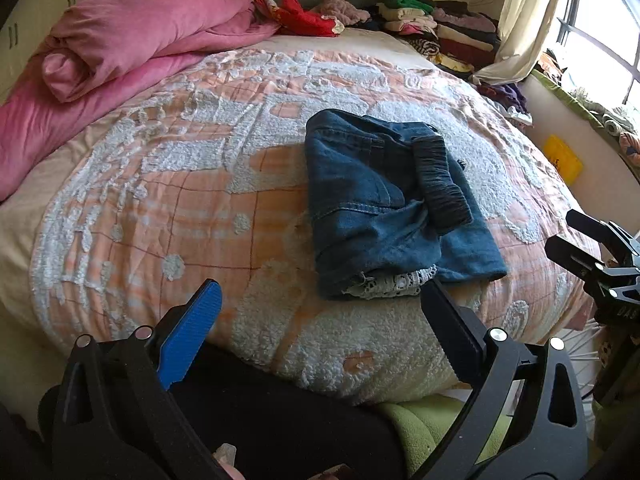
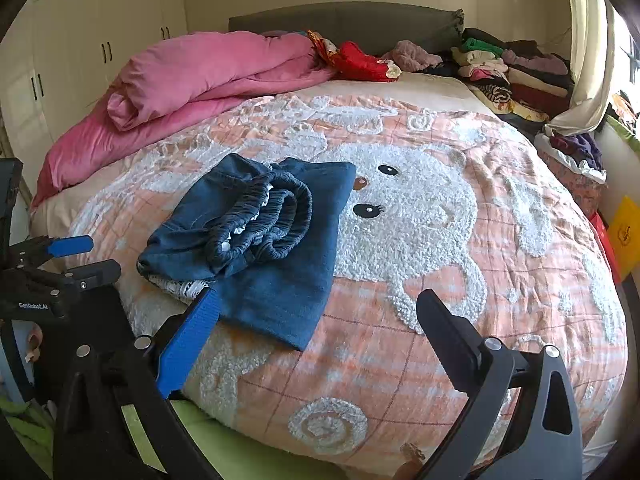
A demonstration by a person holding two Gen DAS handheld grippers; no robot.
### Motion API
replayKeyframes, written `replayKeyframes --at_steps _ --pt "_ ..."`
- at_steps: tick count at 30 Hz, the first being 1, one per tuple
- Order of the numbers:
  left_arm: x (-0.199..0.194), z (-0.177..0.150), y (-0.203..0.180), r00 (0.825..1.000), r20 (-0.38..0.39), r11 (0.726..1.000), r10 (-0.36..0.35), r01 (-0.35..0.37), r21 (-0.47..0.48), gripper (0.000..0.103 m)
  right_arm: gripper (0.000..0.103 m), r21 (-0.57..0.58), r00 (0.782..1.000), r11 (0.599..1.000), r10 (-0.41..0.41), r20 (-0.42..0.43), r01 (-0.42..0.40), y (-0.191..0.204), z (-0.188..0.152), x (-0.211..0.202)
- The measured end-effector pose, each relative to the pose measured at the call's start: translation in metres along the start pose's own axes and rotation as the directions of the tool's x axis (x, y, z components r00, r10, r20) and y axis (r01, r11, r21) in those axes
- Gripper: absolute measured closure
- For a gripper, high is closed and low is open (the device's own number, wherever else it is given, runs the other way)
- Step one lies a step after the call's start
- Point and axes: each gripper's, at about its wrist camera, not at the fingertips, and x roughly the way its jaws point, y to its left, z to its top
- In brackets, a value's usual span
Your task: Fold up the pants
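This is a bedroom in a home. A bed (image 2: 400,360) fills the room, spread with a peach checked quilt bearing a fluffy white cartoon animal. A rolled pink duvet (image 2: 192,80) lies along its far left edge, and stacks of folded clothes (image 2: 516,76) sit at the far right corner by a grey headboard (image 2: 340,20). White wardrobe doors (image 2: 80,40) line the left wall; a cream curtain (image 1: 524,20) hangs beside a sunlit window (image 1: 600,32).

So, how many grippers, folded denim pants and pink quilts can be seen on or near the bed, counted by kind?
Grippers: 2, the left gripper and the right gripper, both open and empty.
Folded denim pants: 1.
Pink quilt: 1.
Total: 4.
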Motion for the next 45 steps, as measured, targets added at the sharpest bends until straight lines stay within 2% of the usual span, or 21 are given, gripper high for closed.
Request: replayKeyframes --at_steps 15,45 --pt "-0.0065 0.0043 -0.0007 0.999 0.026 1.000 0.025 -0.025 -0.003 0.010 0.005 -0.001 1.000 1.000 -0.005 -0.004 0.005 -0.0033 0.0009 0.0006" --pt "-0.0076 0.0052 0.0013 0.999 0.021 0.999 0.036 -0.035 -0.008 0.010 0.005 -0.001 1.000 1.000 -0.023 -0.008 0.023 -0.0066 -0.0002 -0.0004"
